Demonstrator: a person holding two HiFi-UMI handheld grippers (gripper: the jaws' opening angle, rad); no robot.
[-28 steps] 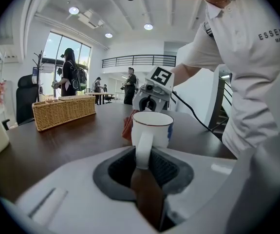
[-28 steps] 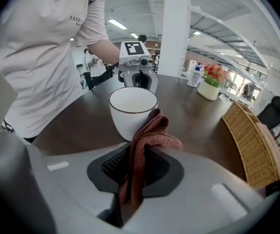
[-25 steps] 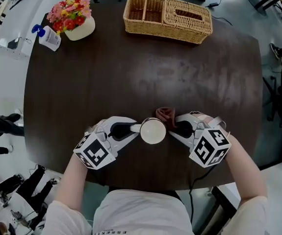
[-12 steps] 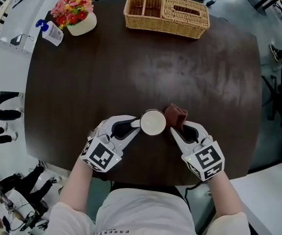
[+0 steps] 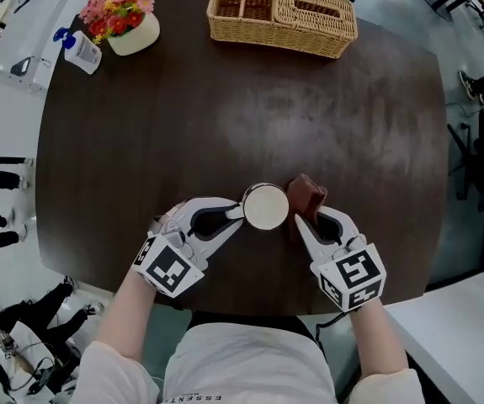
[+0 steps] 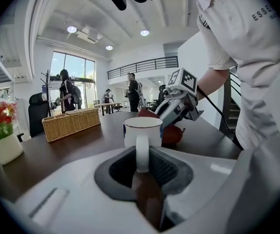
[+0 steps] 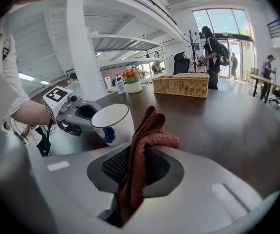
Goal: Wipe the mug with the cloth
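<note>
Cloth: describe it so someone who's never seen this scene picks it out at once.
On the dark table, near the edge closest to the person, the left gripper holds a white mug by its handle. Just right of the mug, the right gripper pinches the cloth. It alone there is soft and reddish-brown, a crumpled rag beside the smooth white mug.

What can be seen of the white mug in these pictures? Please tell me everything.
The mug is white, glossy like ceramic, with a thin dark rim and a blue mark on its side. It is upright, mouth up, looking empty. Its handle is pinched in the left claw. The brown cloth sits close on the person's right of it; contact is unclear.
</note>
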